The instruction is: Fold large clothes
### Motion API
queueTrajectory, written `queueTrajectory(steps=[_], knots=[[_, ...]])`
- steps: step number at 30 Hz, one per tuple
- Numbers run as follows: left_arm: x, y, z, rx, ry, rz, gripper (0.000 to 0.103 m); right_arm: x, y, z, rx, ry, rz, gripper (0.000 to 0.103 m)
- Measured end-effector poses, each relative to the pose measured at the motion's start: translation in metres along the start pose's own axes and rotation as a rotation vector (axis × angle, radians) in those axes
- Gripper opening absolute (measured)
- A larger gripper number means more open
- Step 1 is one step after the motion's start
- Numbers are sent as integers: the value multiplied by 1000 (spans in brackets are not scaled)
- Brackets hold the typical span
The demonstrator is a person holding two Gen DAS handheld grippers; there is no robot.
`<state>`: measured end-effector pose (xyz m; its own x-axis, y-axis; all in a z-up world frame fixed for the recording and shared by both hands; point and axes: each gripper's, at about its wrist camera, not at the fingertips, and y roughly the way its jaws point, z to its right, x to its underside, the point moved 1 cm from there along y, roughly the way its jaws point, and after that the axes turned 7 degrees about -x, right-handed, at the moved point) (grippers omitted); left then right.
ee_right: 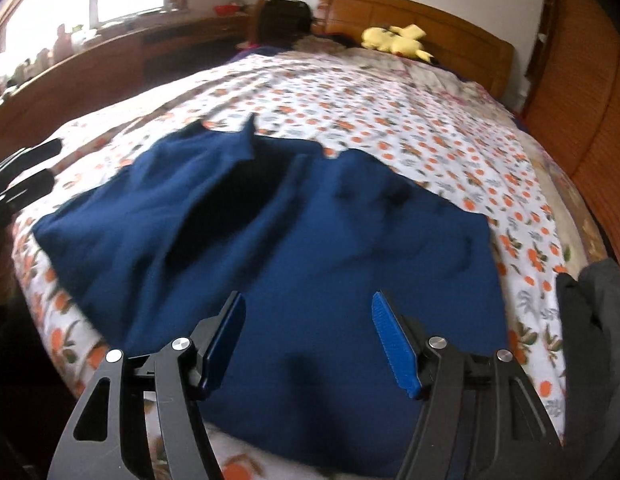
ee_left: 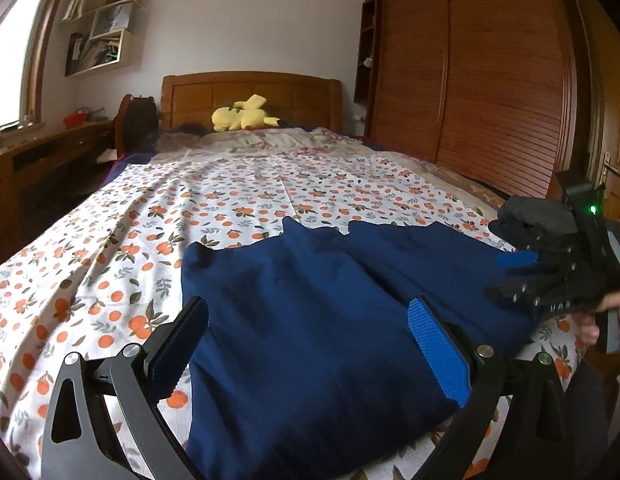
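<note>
A navy blue garment (ee_left: 350, 264) (ee_right: 310, 220) lies spread and a little rumpled on the orange-flowered bed sheet (ee_left: 190, 208) (ee_right: 390, 112), near the foot of the bed. My left gripper (ee_left: 310, 312) hovers open over the garment's near left part, with nothing pressed between its blue pads (ee_left: 442, 352). In the right wrist view it shows as two black fingers at the left edge (ee_right: 38, 166). My right gripper (ee_right: 309, 304) is open above the garment's near edge, holding nothing. The left wrist view catches it at the garment's right side (ee_left: 506, 276), held by a hand (ee_left: 606, 316).
A yellow plush toy (ee_left: 242, 118) (ee_right: 398, 42) lies by the wooden headboard (ee_left: 250, 96). A slatted wooden wardrobe (ee_left: 490, 80) runs along the right of the bed, a desk (ee_left: 38, 152) under the window on the left. Dark cloth (ee_right: 590, 340) hangs at the near right.
</note>
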<state>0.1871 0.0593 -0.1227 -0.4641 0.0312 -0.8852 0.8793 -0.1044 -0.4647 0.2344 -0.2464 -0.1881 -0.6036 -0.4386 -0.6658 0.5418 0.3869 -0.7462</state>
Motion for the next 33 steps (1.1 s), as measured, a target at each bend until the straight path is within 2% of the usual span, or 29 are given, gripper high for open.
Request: queueTrajectory(steps=[5, 11, 16, 20, 22, 24, 27, 33], knots=[[6, -11, 0, -41, -10, -3, 100, 6, 8, -19, -14, -31, -13, 63], [11, -27, 1, -101, 9, -2, 100, 31, 32, -19, -3, -2, -60, 64], [25, -33, -10, -135, -4, -50, 100, 38, 36, -17, -17, 31, -42, 64], [42, -33, -24, -192, -29, -99, 100, 40, 37, -17, -15, 30, -36, 64], [50, -33, -31, -206, -39, -125, 96, 41, 37, -19, -11, 25, -37, 64], [57, -32, -35, -217, -52, -155, 84, 41, 38, -18, -16, 33, -44, 64], [67, -31, -40, -221, -77, -186, 73, 42, 40, -18, -18, 36, -43, 65], [84, -22, -48, -213, -133, -244, 70, 45, 40, -19, -7, 27, -18, 65]])
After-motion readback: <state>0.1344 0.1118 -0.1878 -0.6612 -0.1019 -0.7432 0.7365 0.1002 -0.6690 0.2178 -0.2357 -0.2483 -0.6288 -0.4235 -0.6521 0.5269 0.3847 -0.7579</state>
